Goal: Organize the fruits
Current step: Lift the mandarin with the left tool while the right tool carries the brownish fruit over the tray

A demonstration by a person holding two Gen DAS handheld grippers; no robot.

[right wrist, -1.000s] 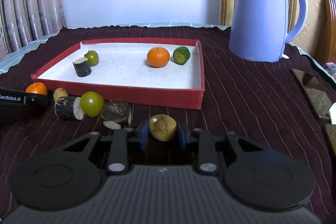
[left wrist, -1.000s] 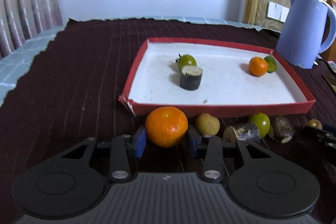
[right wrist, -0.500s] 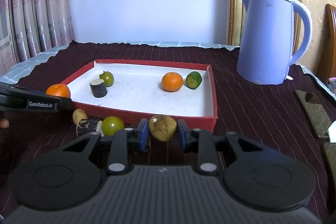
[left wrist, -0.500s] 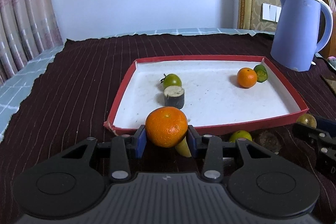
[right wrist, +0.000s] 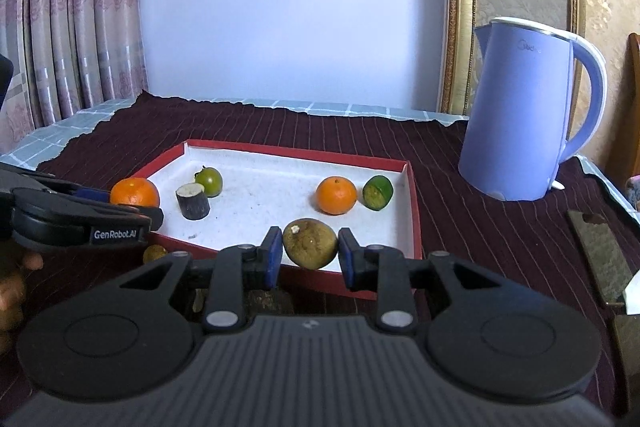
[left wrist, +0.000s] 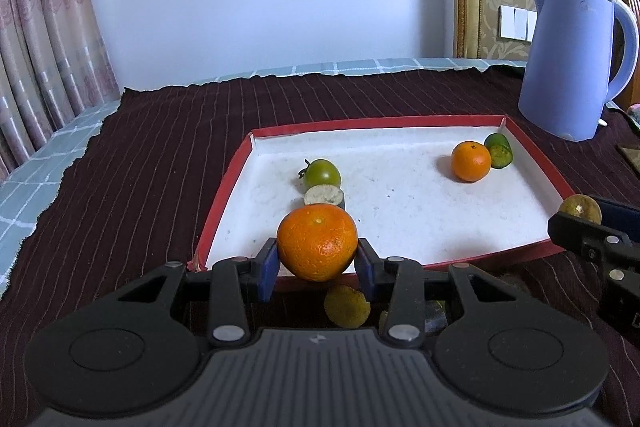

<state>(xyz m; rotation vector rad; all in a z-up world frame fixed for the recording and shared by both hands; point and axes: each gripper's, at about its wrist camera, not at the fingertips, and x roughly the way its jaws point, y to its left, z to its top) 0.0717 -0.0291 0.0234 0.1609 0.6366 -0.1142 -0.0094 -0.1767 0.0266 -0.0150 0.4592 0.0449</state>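
My left gripper (left wrist: 317,259) is shut on a large orange (left wrist: 317,242), held above the near left edge of the red tray (left wrist: 224,203). My right gripper (right wrist: 309,258) is shut on a brownish-yellow round fruit (right wrist: 309,242) over the tray's near rim (right wrist: 415,211). Each gripper shows in the other's view: the left gripper (right wrist: 132,201) with its orange (right wrist: 135,191), the right gripper (left wrist: 584,223) with its brown fruit (left wrist: 580,210). Inside the white-lined tray lie a green tomato (left wrist: 321,174), a dark cut stub (right wrist: 193,201), a small orange (left wrist: 471,161) and a green cut fruit (left wrist: 499,150).
A blue kettle (right wrist: 520,107) stands right of the tray on the dark striped cloth (left wrist: 152,163). Loose fruit pieces lie in front of the tray, among them a yellow one (left wrist: 346,306). A dark flat object (right wrist: 600,259) lies at the right edge. A hand (right wrist: 16,287) shows at left.
Both grippers have risen with their fruit and moved toward the tray. The loose pieces in front of the tray have slipped below and behind the fingers.
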